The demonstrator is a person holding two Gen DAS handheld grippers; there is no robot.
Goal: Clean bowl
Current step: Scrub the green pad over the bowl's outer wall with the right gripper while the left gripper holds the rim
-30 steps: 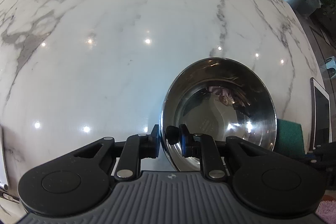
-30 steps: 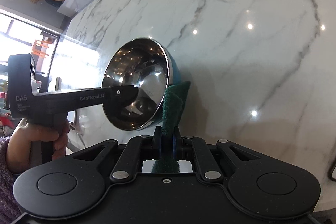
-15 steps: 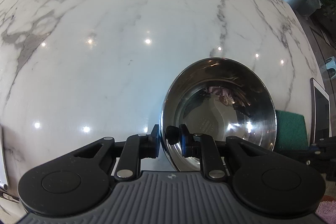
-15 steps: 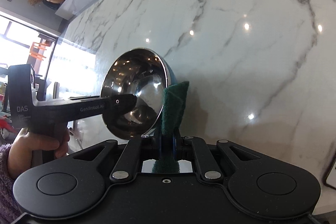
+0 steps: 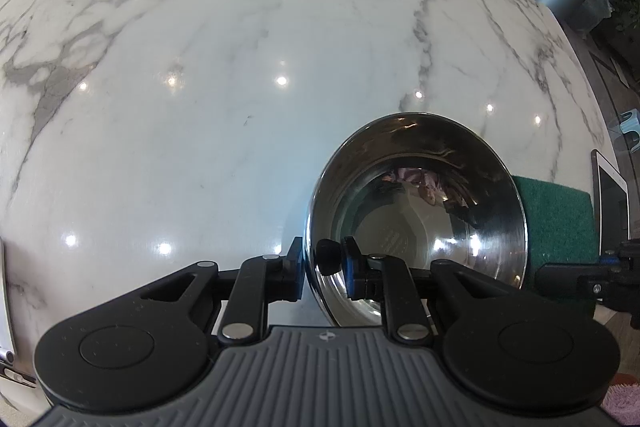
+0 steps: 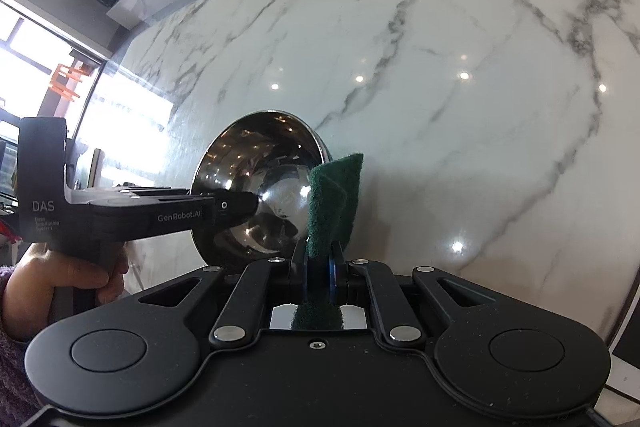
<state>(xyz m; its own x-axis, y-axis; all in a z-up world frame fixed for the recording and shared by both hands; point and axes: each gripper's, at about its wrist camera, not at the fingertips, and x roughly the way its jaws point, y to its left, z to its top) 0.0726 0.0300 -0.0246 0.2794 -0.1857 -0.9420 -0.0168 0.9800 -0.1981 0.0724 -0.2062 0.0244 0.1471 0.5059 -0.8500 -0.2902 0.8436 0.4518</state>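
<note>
The left gripper (image 5: pixel 322 269) has its jaws clamped on the near rim of the stainless steel bowl (image 5: pixel 416 211), one finger outside the wall and one inside, so that the bowl is held tilted with its polished interior facing the left wrist camera. In the right wrist view the same left gripper (image 6: pixel 240 205) enters from the left, gripped by the person's hand (image 6: pixel 60 283), and meets the bowl (image 6: pixel 260 183) at its rim. The bowl is positioned above the white marble bench (image 5: pixel 240 67); contact between the two cannot be determined. Just right of the bowl, the green scouring pad (image 6: pixel 334 199) stands upright, folded, next to the outer edge of the bowl rim. The right gripper (image 6: pixel 319 267) has its jaws closed on the lower end of the pad. In the left wrist view the pad (image 5: pixel 556 227) appears behind the right side of the bowl. A tablet (image 5: pixel 610 199) lies near the right edge of the bench.
</note>
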